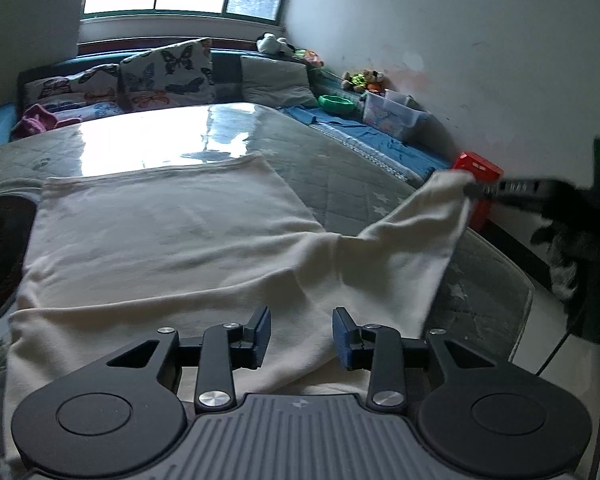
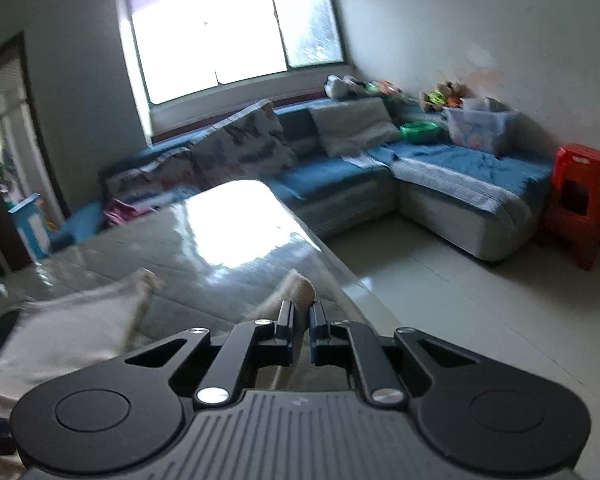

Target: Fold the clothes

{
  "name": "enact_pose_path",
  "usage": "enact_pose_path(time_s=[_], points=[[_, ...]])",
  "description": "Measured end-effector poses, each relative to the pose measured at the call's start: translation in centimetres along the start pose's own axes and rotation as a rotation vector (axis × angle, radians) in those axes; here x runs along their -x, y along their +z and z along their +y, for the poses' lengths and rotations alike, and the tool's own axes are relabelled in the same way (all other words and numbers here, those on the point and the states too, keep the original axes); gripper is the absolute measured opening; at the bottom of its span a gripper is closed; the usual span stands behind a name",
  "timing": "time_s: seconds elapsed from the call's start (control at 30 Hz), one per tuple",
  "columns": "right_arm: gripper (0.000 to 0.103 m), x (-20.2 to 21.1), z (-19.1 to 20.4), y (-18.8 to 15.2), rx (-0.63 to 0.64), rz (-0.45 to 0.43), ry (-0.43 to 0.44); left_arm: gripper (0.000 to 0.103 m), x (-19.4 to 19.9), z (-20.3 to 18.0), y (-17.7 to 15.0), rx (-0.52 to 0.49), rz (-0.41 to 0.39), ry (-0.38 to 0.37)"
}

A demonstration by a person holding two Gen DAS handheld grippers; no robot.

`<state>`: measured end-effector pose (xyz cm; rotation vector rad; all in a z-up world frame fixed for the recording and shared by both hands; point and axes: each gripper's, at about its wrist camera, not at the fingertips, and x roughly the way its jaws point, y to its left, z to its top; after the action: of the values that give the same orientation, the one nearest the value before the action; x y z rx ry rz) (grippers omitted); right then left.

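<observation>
A cream-white garment [image 1: 172, 232] lies spread flat on a glass-topped table [image 1: 340, 168]. My left gripper [image 1: 300, 336] is open and empty, just above the garment's near edge. My right gripper [image 2: 302, 320] is shut on the garment's sleeve end [image 2: 298, 286] and holds it lifted off the table. In the left wrist view the right gripper [image 1: 474, 190] shows at the far right, with the sleeve [image 1: 412, 240] stretched up toward it. The garment's body shows at the lower left of the right wrist view [image 2: 68, 328].
A blue-covered corner sofa [image 2: 460, 184] with butterfly cushions [image 1: 168, 76] stands behind the table. A red plastic stool [image 2: 580, 196] stands by the wall on the right. A clear storage box [image 2: 480, 128] and green bowl [image 2: 418, 130] sit on the sofa. Tiled floor [image 2: 460, 300] lies right of the table.
</observation>
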<state>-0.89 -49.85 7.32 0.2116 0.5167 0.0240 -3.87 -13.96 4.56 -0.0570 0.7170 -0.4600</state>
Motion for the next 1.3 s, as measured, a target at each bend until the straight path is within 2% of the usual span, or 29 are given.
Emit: enact_pose_path(time_s=[0.27,0.43,0.57,0.77,1.03,1.17,1.3], points=[[0.006,4.2,4.6,2.6,0.077,-0.085,0.185,0.039,-1.4,-1.4,-0.9,-0.050,0.021,-0.023],[0.006,5.5,8.6,3.7,0.127,-0.089,0.322,0.039,0.1,-0.1,-0.9,-0.006,-0.008,-0.012],[0.006,5.7,12.4,4.1,0.186,-0.073,0.436,0.041,2.5,2.1,-1.1,0.039,-0.049,0.034],[0.006,4.4,19.8,1.8,0.306,0.026,0.605,0.042,6.1,5.4,-2.5,0.117,-0.093,0.127],[0.007,2.0,26.7,-3.5,0.472,0.240,0.738,0.043,8.8,8.3,-4.5,0.210,-0.100,0.213],[0.016,2.3,27.8,-5.2,0.518,0.287,0.780,0.043,9.4,8.8,-4.7,0.229,-0.112,0.225],[0.019,3.4,25.8,-4.5,0.522,0.265,0.755,0.043,9.8,8.9,-4.2,0.222,-0.131,0.226]])
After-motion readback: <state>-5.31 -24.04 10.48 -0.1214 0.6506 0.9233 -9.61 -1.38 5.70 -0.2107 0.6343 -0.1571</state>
